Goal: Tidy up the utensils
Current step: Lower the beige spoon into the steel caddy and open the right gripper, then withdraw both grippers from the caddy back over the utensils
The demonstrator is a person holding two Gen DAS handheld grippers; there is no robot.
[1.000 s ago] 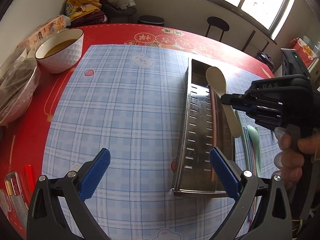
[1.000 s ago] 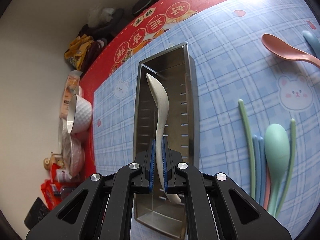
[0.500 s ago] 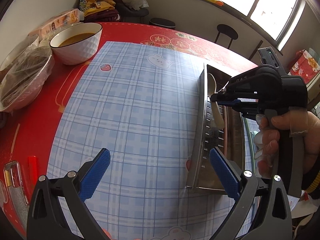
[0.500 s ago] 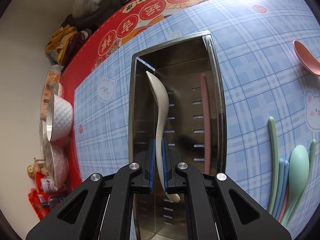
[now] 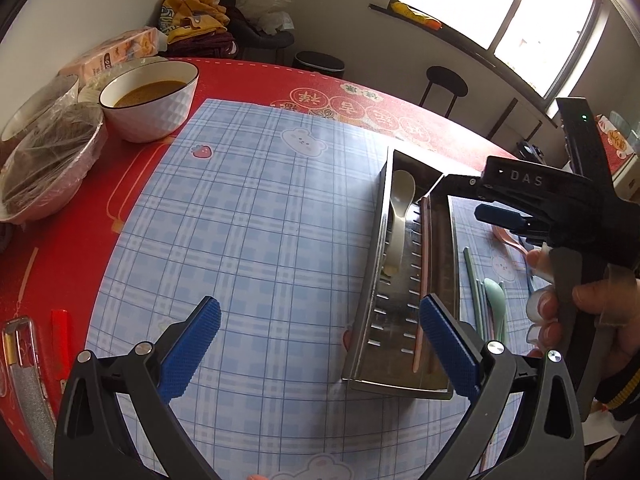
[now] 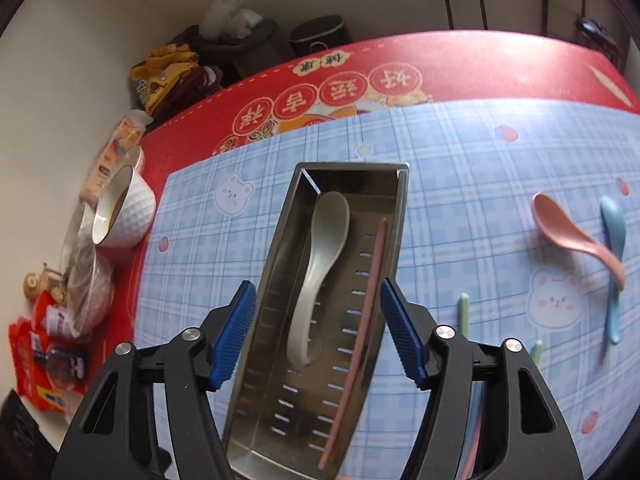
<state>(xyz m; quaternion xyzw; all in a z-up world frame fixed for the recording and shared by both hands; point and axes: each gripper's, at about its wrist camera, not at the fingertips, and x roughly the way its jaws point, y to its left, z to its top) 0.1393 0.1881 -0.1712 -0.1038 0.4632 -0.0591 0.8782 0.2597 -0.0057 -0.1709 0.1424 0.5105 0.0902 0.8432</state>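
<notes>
1. Now the right gripper [image 6: 314, 334] has let go of the cream spoon [image 6: 320, 264]; a second ago its blue pads were clamped on the spoon's handle, and at this moment the jaws are opening, standing wide with nothing pressed between them.
2. That spoon lies loose inside the steel utensil tray [image 6: 276, 288], bowl toward the far end and handle toward the camera, on the tray's left side. Earlier it hung tilted above the tray in the grip.
3. A pink chopstick [image 6: 360, 336] lies along the tray's right side, beside the spoon, as it did half a second ago.
4. From the left wrist view, the right gripper [image 5: 490, 204] sits higher over the tray's far end than before, with a person's hand [image 5: 560, 312] on its grip.
5. The left gripper [image 5: 320, 344] is spread wide and empty, as in the earlier frames; its right pad overlaps the near end of the tray in the picture, though I cannot tell whether it touches.
6. Outside the tray on the blue checked mat [image 6: 460, 184], a pink spoon [image 6: 568, 232] and a blue spoon [image 6: 614, 264] lie crossed, well apart from the tray. A green spoon [image 5: 494, 300] and several chopsticks lie just beside the tray's right wall.
7. A white bowl [image 5: 152, 100] of brown liquid stands on the red tablecloth [image 5: 80, 220] at the far left.
</notes>
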